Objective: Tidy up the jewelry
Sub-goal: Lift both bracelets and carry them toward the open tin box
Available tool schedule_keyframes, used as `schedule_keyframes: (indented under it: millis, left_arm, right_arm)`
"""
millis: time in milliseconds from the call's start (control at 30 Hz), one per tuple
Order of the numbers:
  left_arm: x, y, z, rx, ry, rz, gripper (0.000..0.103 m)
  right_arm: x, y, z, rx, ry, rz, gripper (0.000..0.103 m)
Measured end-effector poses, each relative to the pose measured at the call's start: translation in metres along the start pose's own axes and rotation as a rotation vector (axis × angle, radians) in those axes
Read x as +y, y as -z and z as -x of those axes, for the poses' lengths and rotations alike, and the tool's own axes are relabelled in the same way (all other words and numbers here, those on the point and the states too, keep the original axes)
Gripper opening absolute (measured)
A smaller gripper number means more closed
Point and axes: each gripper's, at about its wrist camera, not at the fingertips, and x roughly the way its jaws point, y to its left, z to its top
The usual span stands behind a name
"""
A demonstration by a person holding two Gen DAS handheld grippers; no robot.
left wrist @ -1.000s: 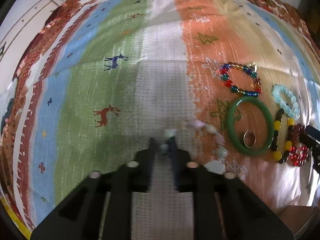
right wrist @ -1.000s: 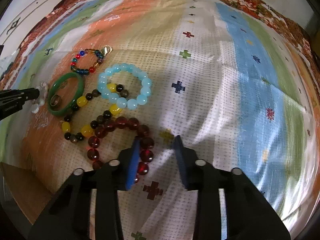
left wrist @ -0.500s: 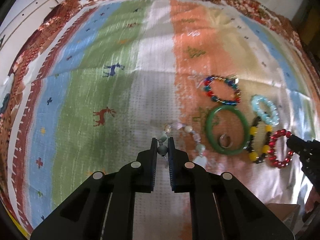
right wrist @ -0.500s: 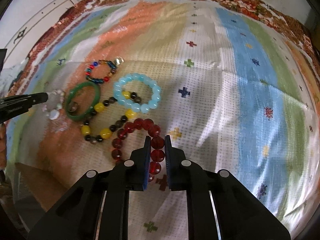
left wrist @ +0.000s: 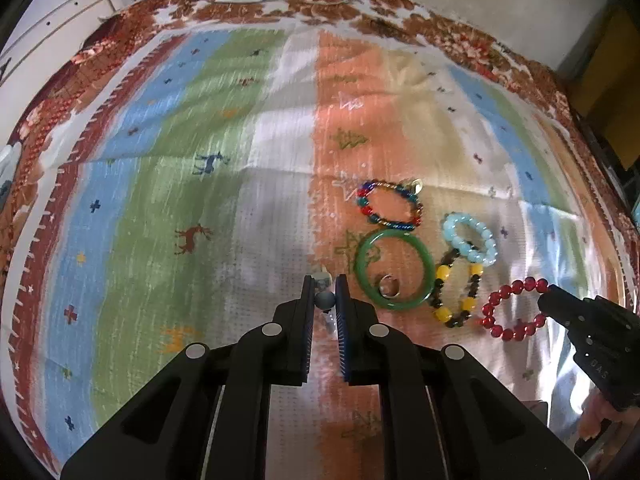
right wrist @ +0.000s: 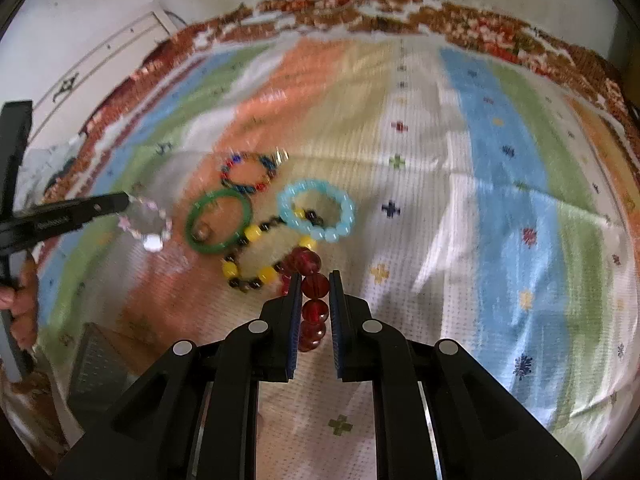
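Note:
My left gripper (left wrist: 324, 286) is shut on a pale bead bracelet (left wrist: 324, 299) and holds it above the cloth; in the right wrist view the bracelet (right wrist: 146, 222) hangs from the left gripper (right wrist: 120, 202). My right gripper (right wrist: 314, 280) is shut on a dark red bead bracelet (right wrist: 314, 308), lifted off the cloth; it also shows in the left wrist view (left wrist: 514, 314). On the cloth lie a green bangle (left wrist: 394, 268) with a small ring (left wrist: 388, 286) inside, a multicolour bead bracelet (left wrist: 390, 206), a light blue bead bracelet (left wrist: 470, 238) and a yellow-and-black bead bracelet (left wrist: 456, 296).
A striped patterned cloth (left wrist: 160, 200) covers the table. A dark grey box (right wrist: 96, 364) stands off the near left edge in the right wrist view. White furniture (right wrist: 100, 60) stands at the back left.
Both grippers have risen with their bracelets, and the cloth looks farther away. The pale bracelet now hangs free off the cloth. The red bracelet has left the table.

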Motion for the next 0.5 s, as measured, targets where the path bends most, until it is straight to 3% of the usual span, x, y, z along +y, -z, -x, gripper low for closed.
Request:
schedule_keyframes:
  millis: [500]
  left_arm:
    - [-0.022, 0.013, 0.041, -0.078, 0.031, -0.043, 0.01]
  right_arm:
    - [0.02, 0.007, 0.037, -0.098, -0.027, 0.042, 0.014]
